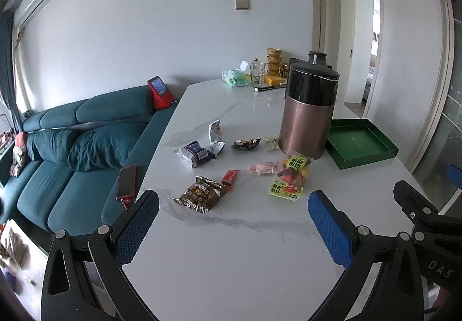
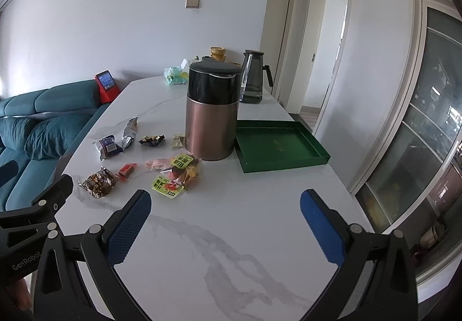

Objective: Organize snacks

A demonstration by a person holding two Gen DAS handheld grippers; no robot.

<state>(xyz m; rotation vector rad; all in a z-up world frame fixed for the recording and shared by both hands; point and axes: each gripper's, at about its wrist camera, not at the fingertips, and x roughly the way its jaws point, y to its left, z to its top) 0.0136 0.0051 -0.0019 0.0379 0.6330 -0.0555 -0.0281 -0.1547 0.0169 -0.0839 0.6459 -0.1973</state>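
Several snack packs lie on the white marble table (image 1: 231, 248): a brown foil pack (image 1: 199, 194), a small red pack (image 1: 230, 176), a dark blue pack (image 1: 196, 154), a silver pouch (image 1: 216, 136), a dark candy (image 1: 246, 144), a pink pack (image 1: 262, 168) and a green-yellow fruit bag (image 1: 291, 176). An empty green tray (image 1: 361, 145) sits right of them; it also shows in the right wrist view (image 2: 277, 145). My left gripper (image 1: 233, 222) is open above the near table. My right gripper (image 2: 225, 220) is open, near the fruit bag (image 2: 177, 175).
A tall copper canister with a black lid (image 1: 306, 107) stands between the snacks and the tray. A dark jug (image 2: 255, 78), tissues, a glass and gold bowls (image 1: 274, 61) stand at the far end. A teal sofa (image 1: 72, 147) with a phone (image 1: 126, 182) lies left.
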